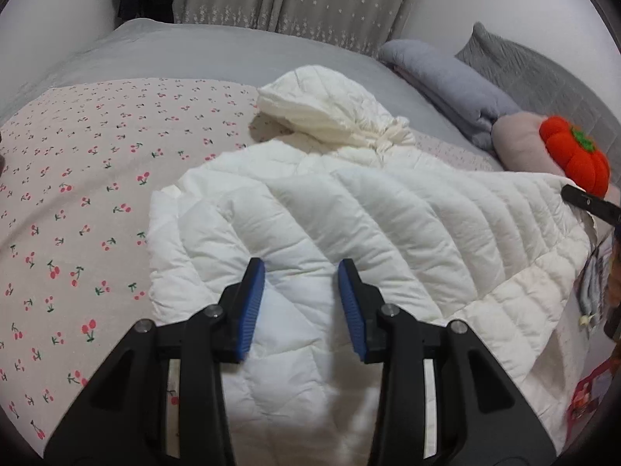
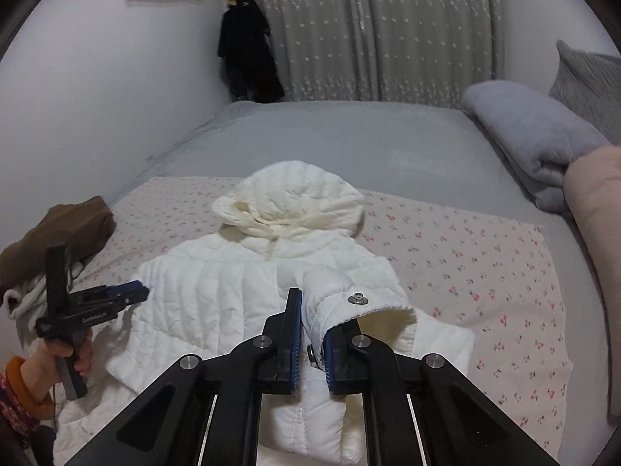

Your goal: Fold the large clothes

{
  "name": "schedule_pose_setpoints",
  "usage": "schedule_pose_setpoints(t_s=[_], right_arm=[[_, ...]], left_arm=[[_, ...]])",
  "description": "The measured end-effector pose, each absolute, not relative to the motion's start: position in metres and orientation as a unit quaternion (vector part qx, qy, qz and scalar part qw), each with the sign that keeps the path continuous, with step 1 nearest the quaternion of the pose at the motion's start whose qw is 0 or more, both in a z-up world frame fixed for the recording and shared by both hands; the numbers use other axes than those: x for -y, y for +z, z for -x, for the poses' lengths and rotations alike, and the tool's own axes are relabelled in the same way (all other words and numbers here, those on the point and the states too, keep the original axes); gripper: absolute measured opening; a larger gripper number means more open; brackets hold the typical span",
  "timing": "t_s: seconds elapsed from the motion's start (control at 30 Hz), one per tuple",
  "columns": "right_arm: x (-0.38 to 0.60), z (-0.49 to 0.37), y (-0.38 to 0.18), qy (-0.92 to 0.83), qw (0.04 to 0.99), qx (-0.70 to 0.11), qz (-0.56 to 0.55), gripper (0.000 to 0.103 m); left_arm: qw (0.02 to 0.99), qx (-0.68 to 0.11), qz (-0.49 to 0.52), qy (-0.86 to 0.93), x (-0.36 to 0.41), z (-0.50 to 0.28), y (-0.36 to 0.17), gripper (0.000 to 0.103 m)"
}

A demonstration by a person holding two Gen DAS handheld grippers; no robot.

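two grippers over one white quilted jacket [image 2: 217, 303]: right gripper [image 2: 312, 334] is clamped on the snap-buttoned sleeve cuff [image 2: 361, 310], jaws pinched narrow on the fabric. left gripper [image 1: 302, 295] hovers part-open above the jacket's quilted body, nothing between its blue pads [image 1: 252, 306]. jacket lies flat on the cherry-print sheet [image 1: 77, 178], hood [image 2: 295, 194] pointing away toward the grey curtain [image 2: 368, 31].

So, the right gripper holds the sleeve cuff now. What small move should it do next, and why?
Probably carry the cuff across the white jacket toward its middle and lay the sleeve flat there. The right gripper is shut on the cuff, the jacket lies spread on the cherry-print sheet, and the left gripper hangs open above the fabric, gripping nothing.
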State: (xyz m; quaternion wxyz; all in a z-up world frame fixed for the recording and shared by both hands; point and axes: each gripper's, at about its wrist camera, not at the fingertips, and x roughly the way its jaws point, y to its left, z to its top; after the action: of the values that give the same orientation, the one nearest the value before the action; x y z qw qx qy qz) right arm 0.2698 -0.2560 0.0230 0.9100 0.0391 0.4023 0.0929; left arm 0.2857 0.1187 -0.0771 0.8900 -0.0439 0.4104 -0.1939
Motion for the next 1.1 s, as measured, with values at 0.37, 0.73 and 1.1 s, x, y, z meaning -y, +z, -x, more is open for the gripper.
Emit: schedule_pose_setpoints(t_s=[0.37,0.73,1.1], right_arm=[[0.294,-0.253,-0.03,-0.012,0.901,-0.434,-0.027,0.041],[0.213,-0.268,-0.031,0.028,0.919,-0.389,0.047,0.055],[0.259,-0.264,-0.101,0.024,0.911,-0.41,-0.03,0.074]], left_arm=[[0.896,-0.397,-0.013,-0.199,-0.108,-0.273,-0.073,0.042],[0.902,-0.384,-0.006,-0.2,-0.101,-0.292,-0.086,0.056],[0.89,-0.386,0.066,-0.231,-0.129,-0.299,-0.116,0.064]])
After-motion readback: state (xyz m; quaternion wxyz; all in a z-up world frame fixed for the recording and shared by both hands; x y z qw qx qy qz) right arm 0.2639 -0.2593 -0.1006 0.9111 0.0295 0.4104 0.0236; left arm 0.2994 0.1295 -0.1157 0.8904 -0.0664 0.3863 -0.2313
